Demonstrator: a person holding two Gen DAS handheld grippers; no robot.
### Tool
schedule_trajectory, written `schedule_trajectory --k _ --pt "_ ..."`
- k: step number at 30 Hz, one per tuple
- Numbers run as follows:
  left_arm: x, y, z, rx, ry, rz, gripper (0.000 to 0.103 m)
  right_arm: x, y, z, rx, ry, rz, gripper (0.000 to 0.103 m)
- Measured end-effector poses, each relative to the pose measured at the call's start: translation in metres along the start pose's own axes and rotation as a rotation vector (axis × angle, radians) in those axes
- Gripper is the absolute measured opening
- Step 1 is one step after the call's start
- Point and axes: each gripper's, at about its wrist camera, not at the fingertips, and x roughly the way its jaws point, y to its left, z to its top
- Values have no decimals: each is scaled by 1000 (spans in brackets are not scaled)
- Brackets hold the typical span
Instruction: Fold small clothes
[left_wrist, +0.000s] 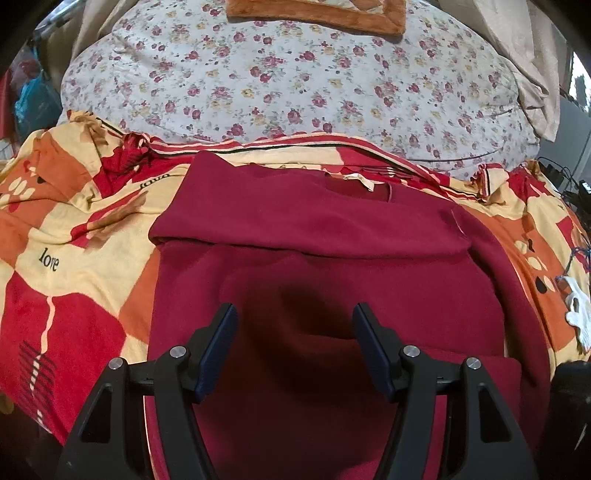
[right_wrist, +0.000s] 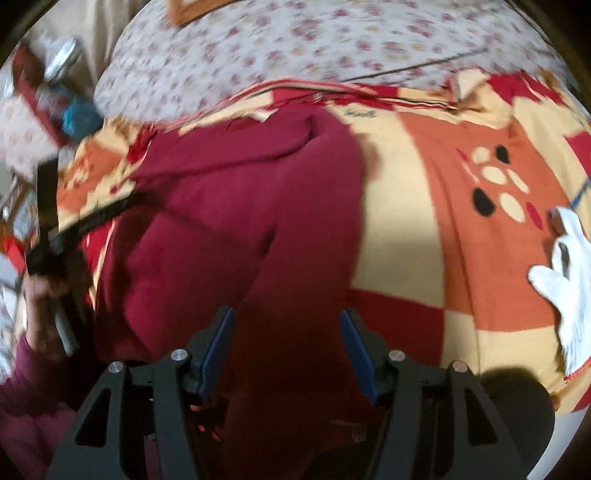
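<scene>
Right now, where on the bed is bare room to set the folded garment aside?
Left of the maroon garment, the patterned blanket lies bare. Its right side has room up to the white glove. Beyond, the floral quilt is open short of the orange-edged cloth. The middle is taken.

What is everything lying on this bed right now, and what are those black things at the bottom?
Garment: one, dark red, partly folded, lying on the patterned blanket, under both tools.
Patterned blanket: one, red, orange and cream, printed "love", spread across the near part of the bed.
Floral quilt: one, white with small red flowers, behind the blanket.
Brown-edged cloth: one, orange-brown, on top of the quilt at the far edge.
White glove: one, on the blanket to the right of the garment.
Left tool: one, black with blue pads, open above the garment.
Right tool: one, same make, open, nothing between its pads.
</scene>
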Motion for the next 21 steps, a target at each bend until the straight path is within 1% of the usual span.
schedule_trajectory --k 2,3,4,5,8,10,11,12,13,14,16,21 --pt "-3 1 -2 -1 -6 4 45 1 4 -6 -18 16 -22 62" --pt "-4 2 -2 -5 -6 6 45 1 2 -9 -16 20 -18 63" --pt "-4 3 -3 -11 -6 7 45 2 -1 -14 2 25 -8 67" --pt "-4 5 -3 -18 -4 7 45 4 -5 -17 21 29 -2 67" --pt "-4 7 -4 -36 4 5 45 15 -26 -27 94 34 -10 67" --pt "-6 7 -4 -36 2 -2 45 22 -36 -33 124 32 13 67" --pt "-7 6 -4 -36 0 -1 45 25 -39 -36 143 29 44 58" --pt "-8 6 -4 -35 -3 0 45 31 -42 -39 158 26 96 50" --pt "-9 6 -4 -35 -4 -1 45 34 -42 -41 159 27 114 30" --pt "-10 6 -4 -36 -5 -2 45 35 -42 -41 153 30 123 23" --pt "-12 7 -4 -40 -13 2 45 28 -41 -41 146 20 137 16" --pt "-13 17 1 -85 -24 -3 45 -17 -26 -23 91 -56 235 16"
